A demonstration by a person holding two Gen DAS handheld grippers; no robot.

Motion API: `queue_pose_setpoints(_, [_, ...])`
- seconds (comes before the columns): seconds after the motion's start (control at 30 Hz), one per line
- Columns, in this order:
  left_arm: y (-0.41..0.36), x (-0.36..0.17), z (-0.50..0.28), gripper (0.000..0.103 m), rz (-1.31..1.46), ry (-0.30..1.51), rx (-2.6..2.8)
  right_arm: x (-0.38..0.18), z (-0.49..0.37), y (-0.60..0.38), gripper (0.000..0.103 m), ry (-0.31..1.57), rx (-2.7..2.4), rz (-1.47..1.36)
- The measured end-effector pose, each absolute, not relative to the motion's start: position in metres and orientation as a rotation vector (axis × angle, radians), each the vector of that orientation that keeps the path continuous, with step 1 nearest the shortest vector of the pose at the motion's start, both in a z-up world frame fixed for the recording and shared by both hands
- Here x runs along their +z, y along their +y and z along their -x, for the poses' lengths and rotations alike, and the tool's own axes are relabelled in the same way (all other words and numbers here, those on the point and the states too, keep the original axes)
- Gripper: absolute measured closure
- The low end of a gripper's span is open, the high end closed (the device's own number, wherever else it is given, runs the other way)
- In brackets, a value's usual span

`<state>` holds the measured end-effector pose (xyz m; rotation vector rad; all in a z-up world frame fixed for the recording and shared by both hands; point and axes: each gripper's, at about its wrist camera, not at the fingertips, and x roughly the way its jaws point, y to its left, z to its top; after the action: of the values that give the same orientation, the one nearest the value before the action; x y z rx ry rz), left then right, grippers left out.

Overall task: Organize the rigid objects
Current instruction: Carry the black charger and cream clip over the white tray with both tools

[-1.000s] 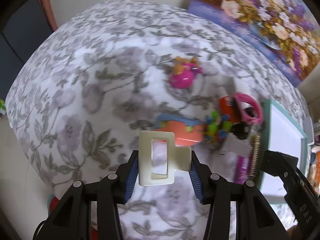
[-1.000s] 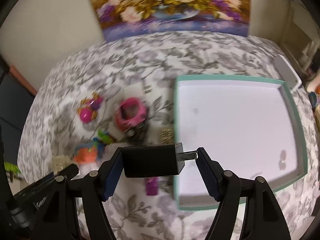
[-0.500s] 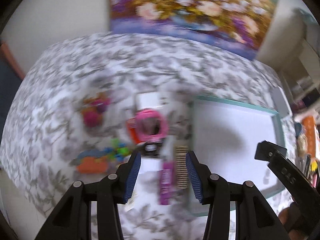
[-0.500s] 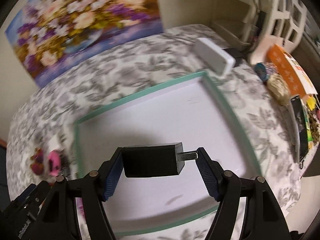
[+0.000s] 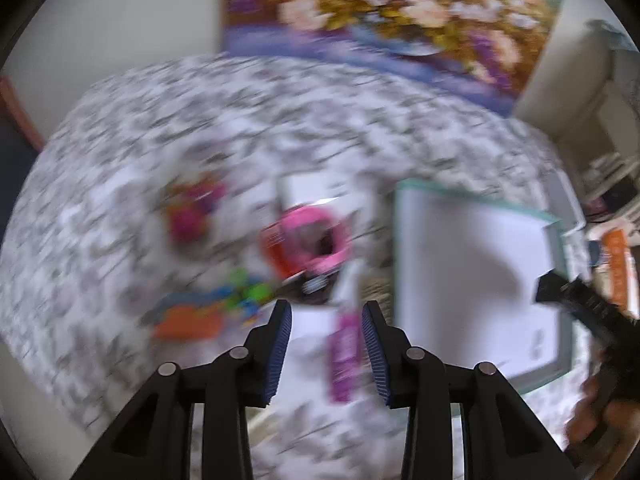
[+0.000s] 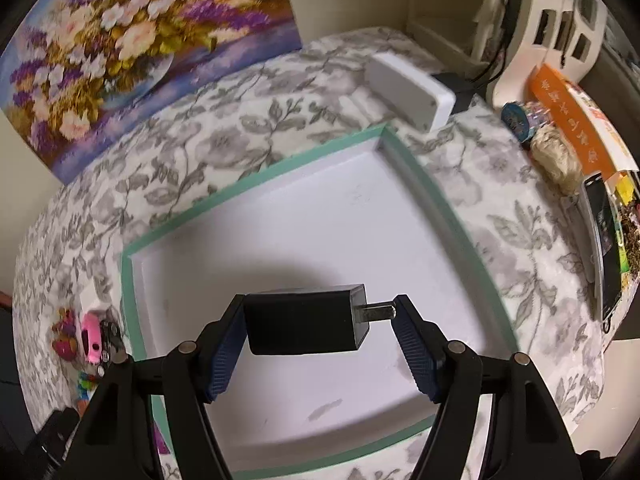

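One boxy black charger (image 6: 304, 320), clamped.

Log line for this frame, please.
right gripper: shut on black plug adapter, over teal-rimmed white tray | left gripper: open, empty | tray: empty

Matt black plastic charger (image 6: 304, 320) with metal prongs; smooth white tray (image 6: 360, 232); floral cloth (image 6: 520, 240).

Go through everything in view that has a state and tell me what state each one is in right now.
Left tongs: open, holding nothing, above the toy pile.
Right tongs: shut on the black charger.
Black charger: held above the tray, prongs pointing right.
Tray: nothing in it, flat on the floral cloth.
Pink toy: lying among the pile on the cloth, blurred.
Purple comb: lying on the cloth left of the tray.
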<state>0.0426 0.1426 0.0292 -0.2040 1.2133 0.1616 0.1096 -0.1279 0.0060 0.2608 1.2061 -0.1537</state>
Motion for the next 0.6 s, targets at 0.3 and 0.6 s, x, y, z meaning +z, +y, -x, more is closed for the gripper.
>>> queue_pose_setpoints(0.3, [0.176,-0.013,0.001,0.031,0.231,1.331,0.277,0.001,-0.09,-0.11,0.03,1.243,-0.15,-0.192])
queue_pose_setpoints(0.6, [0.177,-0.037,0.013,0.029,0.286,1.387,0.28,0.005,-0.062,-0.103,0.03,1.244,-0.167,-0.103])
